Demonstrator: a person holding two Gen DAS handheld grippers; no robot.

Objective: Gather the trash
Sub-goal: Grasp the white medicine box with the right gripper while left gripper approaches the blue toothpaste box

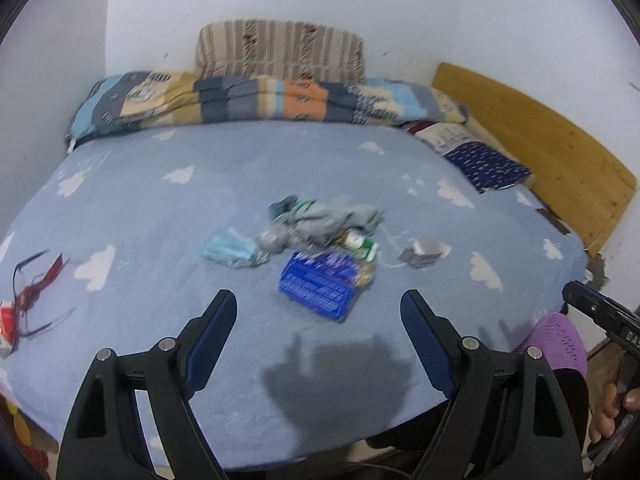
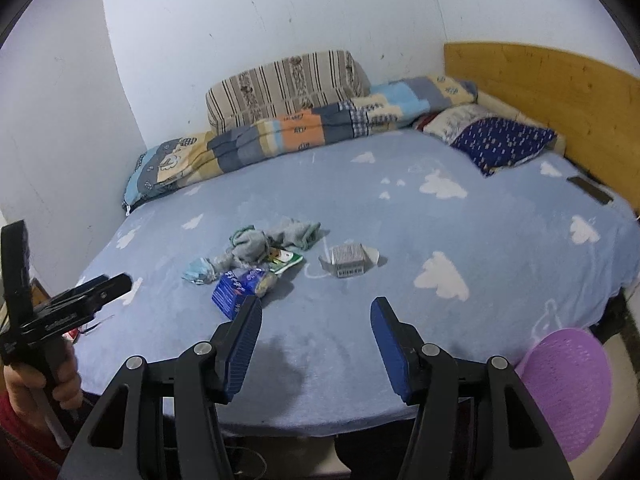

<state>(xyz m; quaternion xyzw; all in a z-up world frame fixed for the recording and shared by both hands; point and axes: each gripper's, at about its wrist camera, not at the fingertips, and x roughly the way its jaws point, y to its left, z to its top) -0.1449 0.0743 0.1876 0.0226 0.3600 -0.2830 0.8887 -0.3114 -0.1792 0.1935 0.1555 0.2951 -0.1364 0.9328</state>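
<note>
A heap of trash lies mid-bed: a blue wrapper (image 1: 318, 284) (image 2: 232, 290), a crumpled light-blue face mask (image 1: 228, 249) (image 2: 197, 271), grey rags (image 1: 320, 220) (image 2: 256, 246), a green-white packet (image 1: 358, 243) (image 2: 286, 260) and a small grey carton (image 1: 424, 254) (image 2: 348, 261). My left gripper (image 1: 318, 306) is open and empty, hovering over the bed's near edge just short of the blue wrapper. My right gripper (image 2: 316, 312) is open and empty, in front of the heap and the carton. The left gripper also shows at the left in the right wrist view (image 2: 80, 300).
The bed (image 1: 160, 208) has a blue cloud sheet, a folded quilt (image 1: 256, 98) and striped cushion (image 1: 280, 50) at the wall, pillows (image 2: 500, 140) and a wooden headboard (image 2: 560, 96) right. A purple mesh basket (image 2: 568, 388) stands below the bed's right edge. Red cords (image 1: 36, 284) lie left.
</note>
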